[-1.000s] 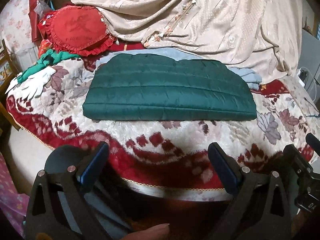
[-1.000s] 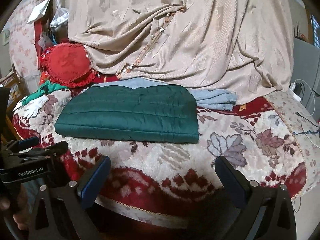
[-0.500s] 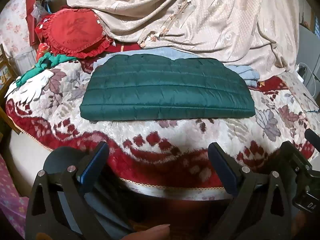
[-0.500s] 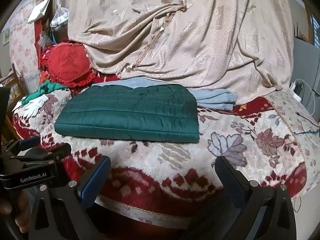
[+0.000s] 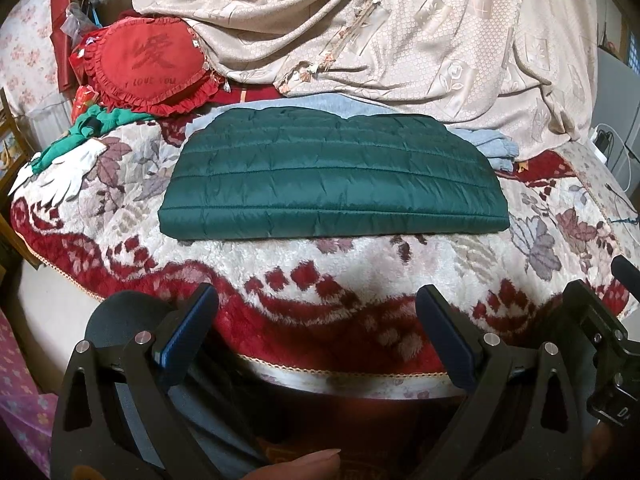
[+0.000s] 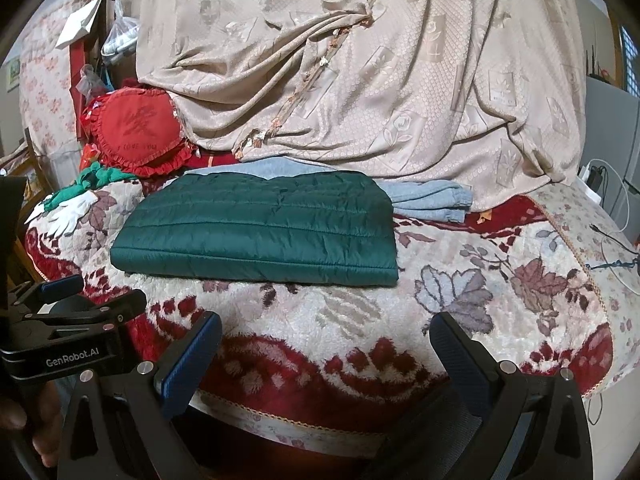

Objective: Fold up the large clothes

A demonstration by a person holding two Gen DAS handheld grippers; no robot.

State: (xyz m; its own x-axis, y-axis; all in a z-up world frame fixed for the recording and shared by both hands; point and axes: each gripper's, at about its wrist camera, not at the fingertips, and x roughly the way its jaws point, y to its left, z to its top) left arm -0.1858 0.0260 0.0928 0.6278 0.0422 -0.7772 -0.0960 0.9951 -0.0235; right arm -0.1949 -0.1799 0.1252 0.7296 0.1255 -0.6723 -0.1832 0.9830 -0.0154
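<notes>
A dark green quilted jacket (image 5: 332,178) lies folded into a flat long rectangle on the red and cream floral blanket (image 5: 320,272); it also shows in the right wrist view (image 6: 260,232). My left gripper (image 5: 316,320) is open and empty, held back from the bed's front edge, well short of the jacket. My right gripper (image 6: 326,344) is open and empty, also at the front edge. The left gripper's body (image 6: 68,340) shows at the left of the right wrist view.
Folded grey-blue clothes (image 6: 432,200) lie behind and right of the jacket. A red frilled cushion (image 5: 148,66), green cloth and white gloves (image 5: 68,180) lie at the left. A beige curtain (image 5: 400,32) hangs behind. Cables (image 6: 612,240) lie at the right.
The jacket has not moved. My left gripper's view has tilted up slightly, the bed sitting lower in frame. The right gripper is almost still. Both stay open.
</notes>
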